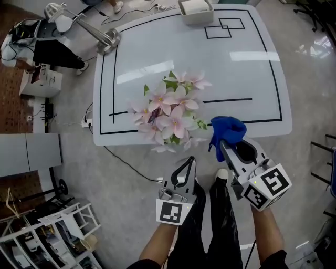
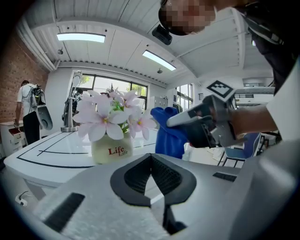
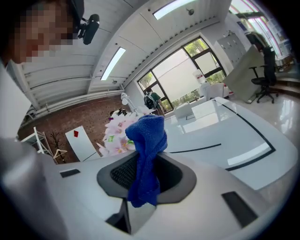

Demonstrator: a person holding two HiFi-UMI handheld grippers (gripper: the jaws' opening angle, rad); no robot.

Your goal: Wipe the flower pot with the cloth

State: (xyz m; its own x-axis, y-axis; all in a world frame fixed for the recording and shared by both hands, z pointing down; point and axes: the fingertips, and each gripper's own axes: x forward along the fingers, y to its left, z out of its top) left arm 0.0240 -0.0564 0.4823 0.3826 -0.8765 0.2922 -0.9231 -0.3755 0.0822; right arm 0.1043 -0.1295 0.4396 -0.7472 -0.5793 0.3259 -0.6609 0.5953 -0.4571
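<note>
The flower pot (image 2: 111, 149), cream under pink flowers (image 1: 170, 110), is set near the 6 o'clock edge of the white surface (image 1: 236, 68). The blue cloth (image 1: 227, 130) is grasped in the right gripper (image 1: 224, 145) at 4 o'clock from the blooms, apart from them. The cloth is best brought in low beneath the petals and pressed lightly round the wall, and the left gripper (image 1: 189, 160), clenched on nothing at 6 o'clock, might be opened to steady the pot.

A lamp (image 1: 100, 34) and white box (image 1: 195, 8) stand on the black-lined table (image 1: 247, 79).
</note>
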